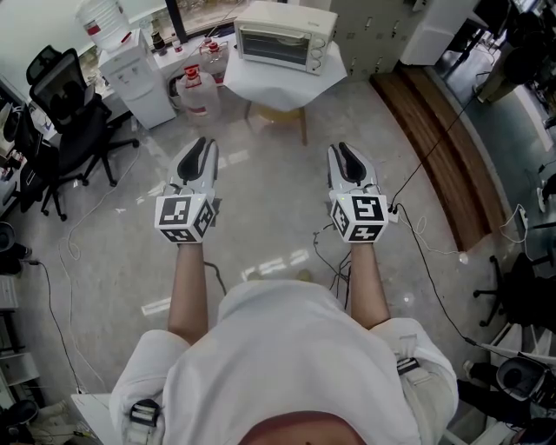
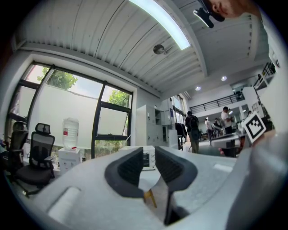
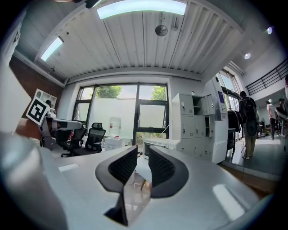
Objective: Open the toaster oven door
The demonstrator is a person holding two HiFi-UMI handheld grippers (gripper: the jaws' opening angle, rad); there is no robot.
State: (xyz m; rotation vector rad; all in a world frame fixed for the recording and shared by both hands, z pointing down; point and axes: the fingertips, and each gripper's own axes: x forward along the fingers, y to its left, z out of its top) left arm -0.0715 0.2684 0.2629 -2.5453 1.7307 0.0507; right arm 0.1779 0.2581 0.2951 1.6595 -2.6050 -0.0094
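– Table [image 1: 280, 112] under a white cloth [image 1: 261, 83] at twelve o'clock in the head view, well apart from both tools. Toaster oven [image 1: 285, 36] on top, glass door [image 1: 271, 45] shut, knobs [image 1: 320, 52] at its three o'clock edge.

– So nothing started yet?

– Seemingly not. Left gripper [image 1: 203, 146] at eleven o'clock of the body, right gripper [image 1: 344, 151] at one o'clock, both level over bare floor [image 1: 269, 191], both aimed toward the oven.

– Jaws?

– Parted on each, the dark pads [image 2: 130, 170] a little way apart, gripping nothing. Only distant room in the gap, with the oven framed there in both gripper views.

– Advice for the approach?

– Walk straight in toward twelve o'clock. Probably commit one gripper only. Look for the handle along the door's top edge, too small to confirm from here. Keep the jaws parted until astride it, close firmly, then pull out and down along the hinge arc, likely bottom-hinged, rather than straight back. Otherwise, a risk of dragging a light oven across the cloth. Perhaps steady the oven top with the spare tool.

– Anything readable?

– No brand legible on the oven. Red label on the water bottle [image 1: 102, 19] at eleven o'clock, print too small to read. Black-and-white square markers [image 1: 184, 219] on the gripper cubes: patterns only, no words.
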